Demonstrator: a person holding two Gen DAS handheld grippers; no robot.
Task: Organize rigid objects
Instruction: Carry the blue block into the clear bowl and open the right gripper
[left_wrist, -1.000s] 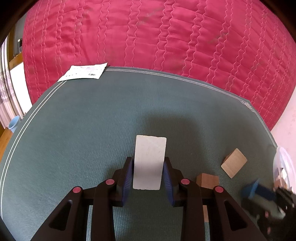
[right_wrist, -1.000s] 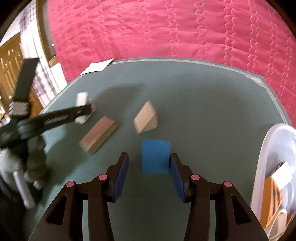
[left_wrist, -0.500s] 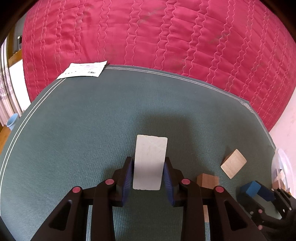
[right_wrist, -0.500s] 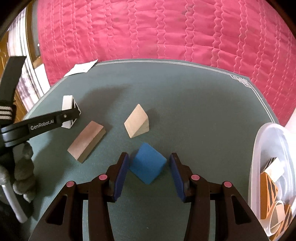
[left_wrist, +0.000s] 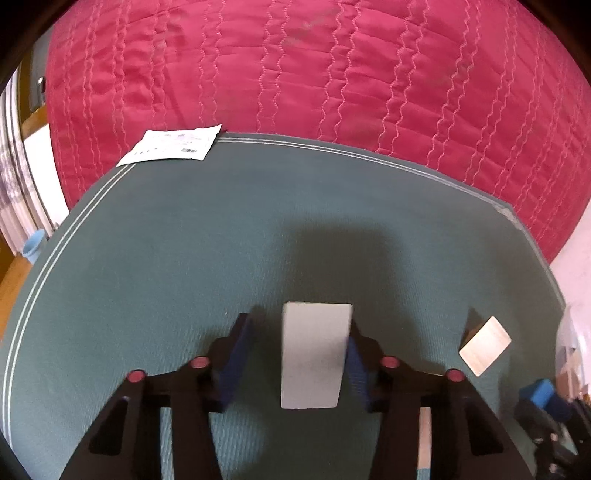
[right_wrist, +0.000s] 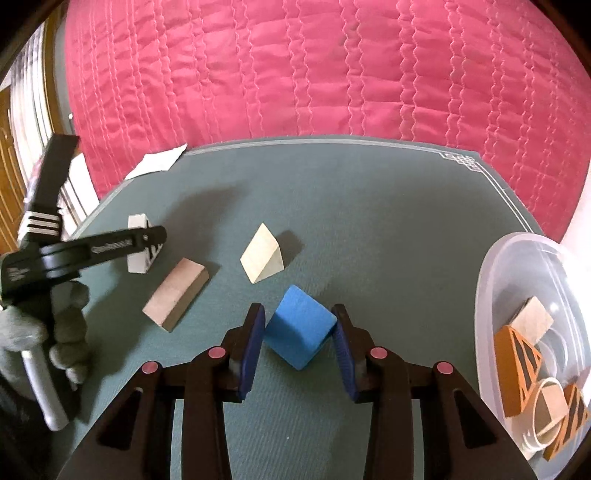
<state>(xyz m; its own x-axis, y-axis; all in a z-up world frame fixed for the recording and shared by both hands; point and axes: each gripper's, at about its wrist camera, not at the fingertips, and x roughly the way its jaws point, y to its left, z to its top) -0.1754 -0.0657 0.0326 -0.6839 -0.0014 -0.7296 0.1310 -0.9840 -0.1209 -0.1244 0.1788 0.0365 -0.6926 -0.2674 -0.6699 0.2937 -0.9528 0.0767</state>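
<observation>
Right wrist alone shows clear tub (right_wrist: 495, 266) contents.

So the mat (right_wrist: 369, 206) lies on the quilt (right_wrist: 332, 74), with a paper slip (left_wrist: 171, 146) at its far left corner. On the mat, a slab (left_wrist: 314, 356) sits left, then a long block (right_wrist: 177, 293), a wedge (right_wrist: 263, 253) and a cube (right_wrist: 301, 328) just in front of the wedge. The tub (right_wrist: 495, 266) sits at the right edge with more blocks (right_wrist: 524, 350) in it.
</observation>
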